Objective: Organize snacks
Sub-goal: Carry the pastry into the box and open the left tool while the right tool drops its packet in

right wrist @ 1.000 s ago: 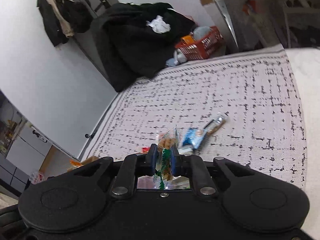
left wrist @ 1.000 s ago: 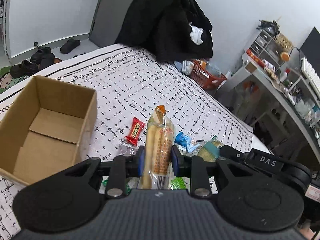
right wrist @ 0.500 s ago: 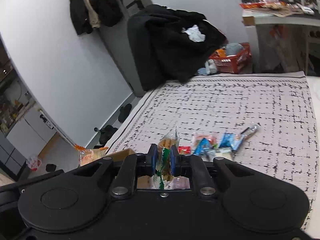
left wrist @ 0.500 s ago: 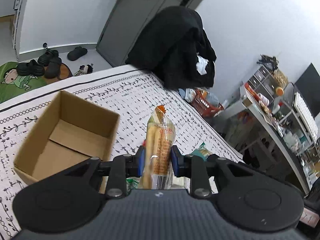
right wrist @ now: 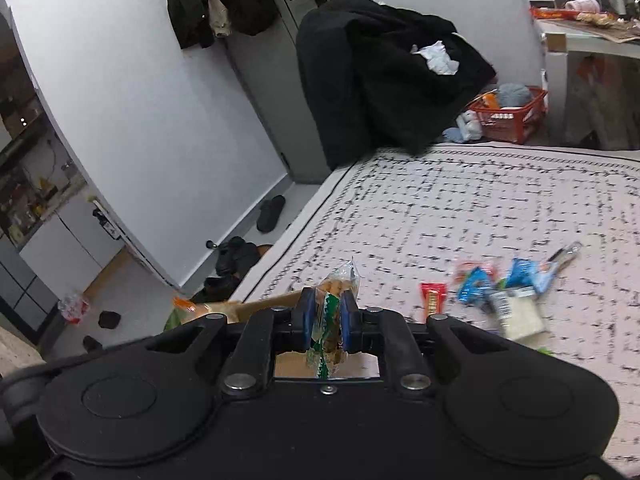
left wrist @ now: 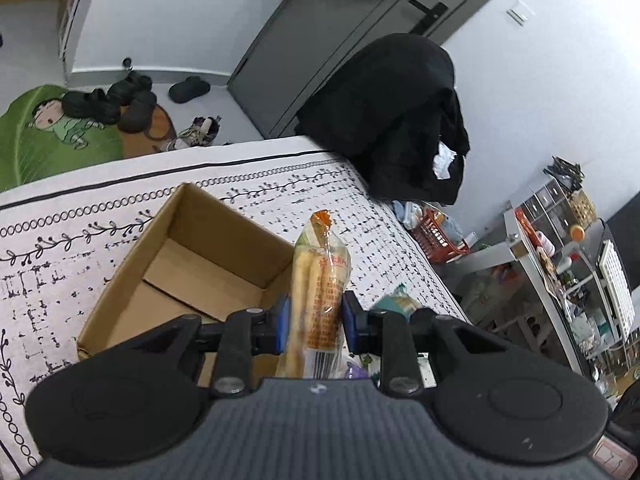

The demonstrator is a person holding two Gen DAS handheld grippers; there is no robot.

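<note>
Left tool (left wrist: 313, 317) clamped on clear-wrapped breadstick pack (left wrist: 320, 300), right tool (right wrist: 326, 319) on green-striped snack packet (right wrist: 332, 312)

Snack pile (right wrist: 500, 292) right of the cardboard box (right wrist: 264, 304) is motion-blurred, labels unreadable; the gripper hides most of the box.

Patterned bed cover (right wrist: 460, 200) with open cardboard box (left wrist: 208, 256) and scattered snack packets (right wrist: 496, 292).

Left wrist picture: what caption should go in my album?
Left claw grips a clear orange-printed breadstick packet beside an open brown cardboard box.
</note>
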